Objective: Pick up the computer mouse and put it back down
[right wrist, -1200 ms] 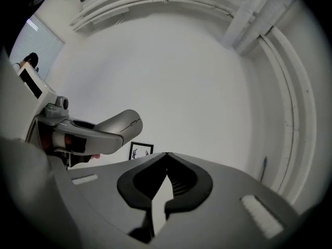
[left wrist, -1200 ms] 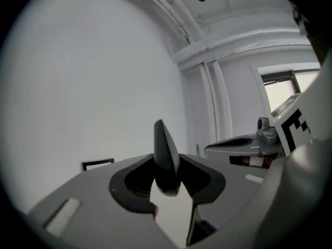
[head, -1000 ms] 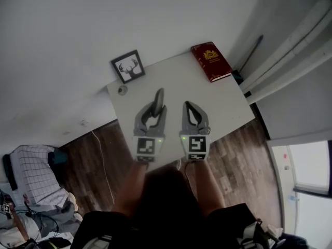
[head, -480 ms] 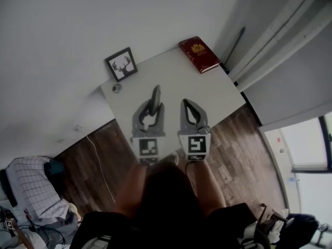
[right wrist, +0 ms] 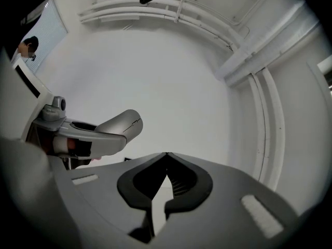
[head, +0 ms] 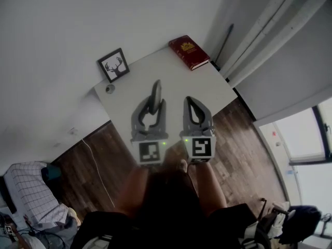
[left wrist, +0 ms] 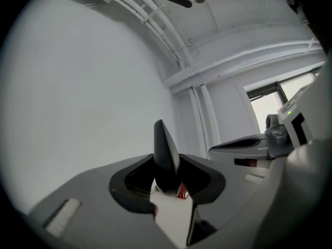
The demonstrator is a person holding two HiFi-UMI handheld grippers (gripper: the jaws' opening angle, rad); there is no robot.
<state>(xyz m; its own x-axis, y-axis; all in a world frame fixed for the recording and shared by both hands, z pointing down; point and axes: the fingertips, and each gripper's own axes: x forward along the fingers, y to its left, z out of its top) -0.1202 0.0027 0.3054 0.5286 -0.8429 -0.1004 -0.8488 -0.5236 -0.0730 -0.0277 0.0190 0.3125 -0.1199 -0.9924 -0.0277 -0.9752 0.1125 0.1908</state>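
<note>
A grey computer mouse (head: pixel 155 94) is held up in the air, pinched on edge between the jaws of my left gripper (head: pixel 154 104), well above the white table (head: pixel 136 95). In the left gripper view the mouse (left wrist: pixel 165 152) stands upright between the jaw tips, its dark narrow side toward the camera. To the right of it my right gripper (head: pixel 192 102) hangs level and shut, with nothing in it. From the right gripper view the mouse (right wrist: pixel 120 128) shows at the left, sticking out past the left gripper, while the right gripper (right wrist: pixel 166 156) has its tips together.
A red book (head: pixel 189 51) lies at the table's far right corner. A framed deer picture (head: pixel 114 65) and a small round object (head: pixel 110 88) sit at the far left. Wooden floor (head: pixel 93 154) surrounds the table; a dark rod (head: pixel 223 41) leans by the wall.
Both grippers have risen together with the mouse still in the left one. The table looks smaller and farther below, shifted toward the upper left.
</note>
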